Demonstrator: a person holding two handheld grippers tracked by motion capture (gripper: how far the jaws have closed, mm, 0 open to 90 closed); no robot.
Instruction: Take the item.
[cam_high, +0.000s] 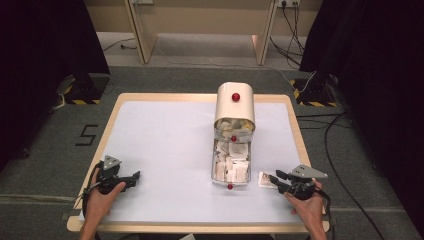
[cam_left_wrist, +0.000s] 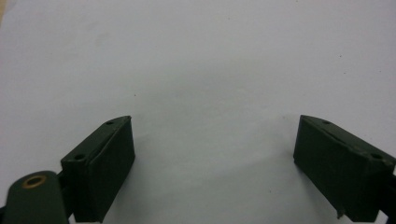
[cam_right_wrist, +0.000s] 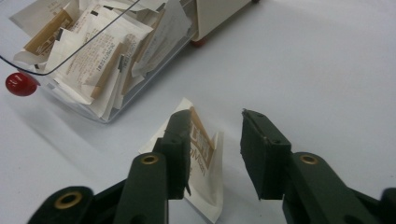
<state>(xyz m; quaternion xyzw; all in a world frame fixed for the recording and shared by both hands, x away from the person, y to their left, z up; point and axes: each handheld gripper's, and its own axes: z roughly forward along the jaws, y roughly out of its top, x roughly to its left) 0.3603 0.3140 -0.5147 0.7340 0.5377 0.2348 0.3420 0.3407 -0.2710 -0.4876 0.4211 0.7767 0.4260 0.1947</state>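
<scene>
- While my right gripper sits with its jaws parted around nothing, a single packet lies flat on the table under them, its near edge hidden by the left-hand jaw in the right gripper view.
- The packet is just ahead of and below that gripper, and just beside the clear tray of the packet dispenser, which stands ahead of me and to the gripper's left.
- From the high view the same packet shows between the tray and my right gripper, touching neither wall that I can make out.
- My left gripper is spread wide over bare table, holding nothing, well apart from the dispenser.
- Risk one: the packet is thin and lies flat, so I judge closing here may pinch only a corner or skate over it, pushing it along the table instead of lifting it.
- Risk two: one corner already curls up; catching that alone could crease or tear the paper.
- Risk three: pushing forward-left to scoop it could knock the tray's wall or its red knob and spill the stacked packets.
</scene>
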